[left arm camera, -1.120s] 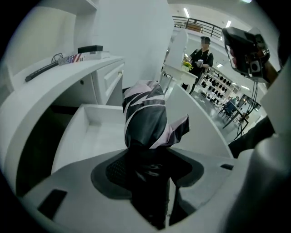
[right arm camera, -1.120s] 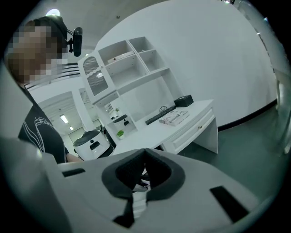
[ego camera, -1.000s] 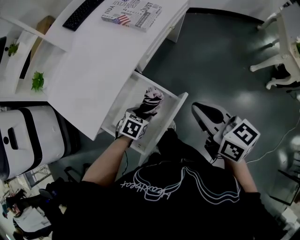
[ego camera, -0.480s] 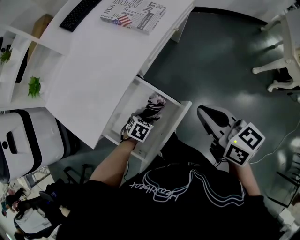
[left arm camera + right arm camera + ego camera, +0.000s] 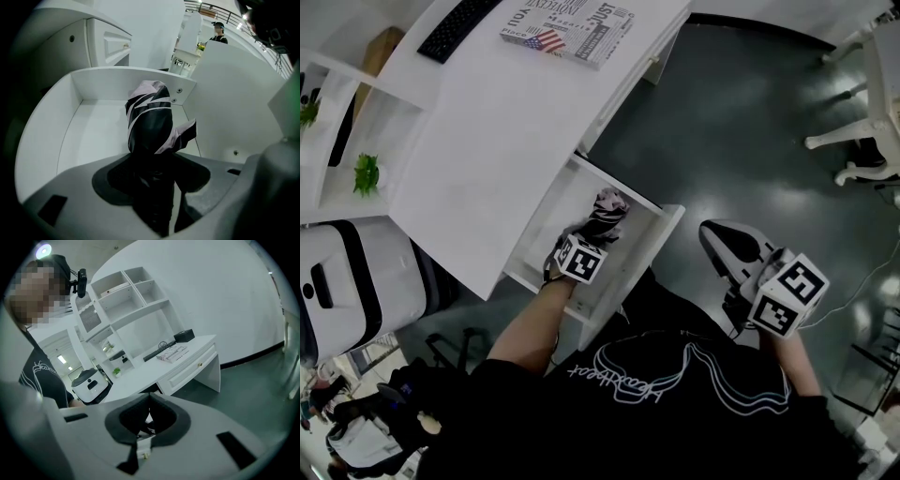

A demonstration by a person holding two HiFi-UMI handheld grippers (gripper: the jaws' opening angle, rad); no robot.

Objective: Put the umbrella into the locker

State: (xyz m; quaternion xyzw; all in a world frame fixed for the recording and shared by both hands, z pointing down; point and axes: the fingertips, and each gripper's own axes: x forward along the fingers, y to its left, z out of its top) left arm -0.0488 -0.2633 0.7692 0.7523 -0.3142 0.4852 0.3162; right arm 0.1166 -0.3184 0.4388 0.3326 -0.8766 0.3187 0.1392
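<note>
The left tongs (image 5: 154, 187) are clenched on the folded umbrella (image 5: 150, 117). It is black with pale stripes, and it sticks out in front of the tongs. Just under those tongs and all round the umbrella's tip is the locker (image 5: 70, 140), a white box pulled out from under the worktop (image 5: 487, 141). Its floor below the tongs is bare. I cannot tell if the tip touches the floor yet. The right tongs (image 5: 149, 399) are pressed together with nothing in them. They hang well off to the right of the left tongs, over the dark floor, and do no work now. I think this is the putting-in step, and it is almost done. Next the left tongs should go a bit lower, lay the umbrella flat between the locker walls, and then let go. It must not catch on the rim.
</note>
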